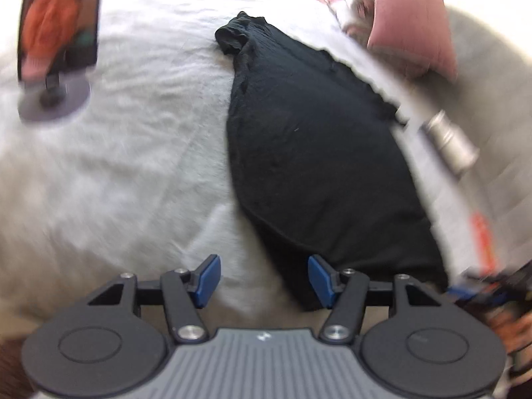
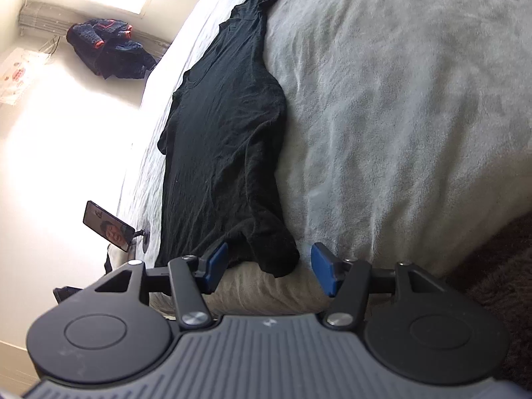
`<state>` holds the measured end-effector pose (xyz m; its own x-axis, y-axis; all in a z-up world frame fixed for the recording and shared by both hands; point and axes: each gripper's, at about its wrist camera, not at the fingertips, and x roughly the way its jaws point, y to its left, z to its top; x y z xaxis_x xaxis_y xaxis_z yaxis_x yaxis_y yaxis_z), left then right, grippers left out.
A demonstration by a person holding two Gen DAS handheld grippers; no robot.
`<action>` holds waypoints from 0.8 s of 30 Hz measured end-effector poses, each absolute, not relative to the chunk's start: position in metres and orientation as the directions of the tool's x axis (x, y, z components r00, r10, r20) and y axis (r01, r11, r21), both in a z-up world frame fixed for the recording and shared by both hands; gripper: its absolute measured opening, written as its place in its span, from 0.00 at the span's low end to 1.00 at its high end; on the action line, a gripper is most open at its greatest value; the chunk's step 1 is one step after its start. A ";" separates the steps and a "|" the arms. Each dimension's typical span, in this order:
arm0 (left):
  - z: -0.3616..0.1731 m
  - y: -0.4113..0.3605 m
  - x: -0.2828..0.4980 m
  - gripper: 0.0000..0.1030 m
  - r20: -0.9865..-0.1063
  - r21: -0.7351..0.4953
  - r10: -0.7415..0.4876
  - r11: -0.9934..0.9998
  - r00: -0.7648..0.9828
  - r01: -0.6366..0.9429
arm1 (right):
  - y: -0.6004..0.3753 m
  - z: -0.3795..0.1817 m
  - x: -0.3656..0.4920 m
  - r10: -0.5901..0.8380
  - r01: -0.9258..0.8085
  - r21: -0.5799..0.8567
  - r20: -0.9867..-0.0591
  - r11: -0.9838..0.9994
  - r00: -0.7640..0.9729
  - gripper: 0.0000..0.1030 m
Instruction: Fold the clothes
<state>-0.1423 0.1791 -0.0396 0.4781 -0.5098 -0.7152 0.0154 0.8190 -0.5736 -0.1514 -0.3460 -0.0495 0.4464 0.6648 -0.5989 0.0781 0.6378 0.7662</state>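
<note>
A black garment (image 1: 316,153) lies spread flat on a white fleece blanket (image 1: 133,153) on a bed. In the left wrist view my left gripper (image 1: 264,281) is open and empty, hovering over the blanket at the garment's near edge. In the right wrist view the same black garment (image 2: 226,139) stretches away along the bed, one sleeve end hanging over the near edge. My right gripper (image 2: 269,267) is open, its blue pads (image 2: 217,262) on either side of that sleeve end, holding nothing.
A phone on a round stand (image 1: 56,66) rests on the blanket at the left, and also shows in the right wrist view (image 2: 109,226). A pink pillow (image 1: 409,23) and a silver cylinder (image 1: 452,143) lie at the right. Dark clothes (image 2: 109,50) sit on the floor by the wall.
</note>
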 end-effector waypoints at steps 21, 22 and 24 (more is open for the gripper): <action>-0.037 0.132 -0.128 0.03 -0.782 -0.443 -0.379 0.896 0.496 -0.014 | -0.244 -0.034 -0.177 0.197 -0.323 -0.003 -0.787 0.946 0.585 0.02; -0.033 0.137 -0.133 0.02 -0.768 -0.458 -0.388 0.889 0.510 -0.014 | -0.244 -0.029 -0.180 0.172 -0.331 -0.046 -0.782 0.943 0.599 0.02; -0.023 0.148 -0.143 0.02 -0.742 -0.479 -0.402 0.878 0.537 -0.006 | -0.243 -0.017 -0.187 0.102 -0.349 -0.170 -0.763 0.922 0.639 0.02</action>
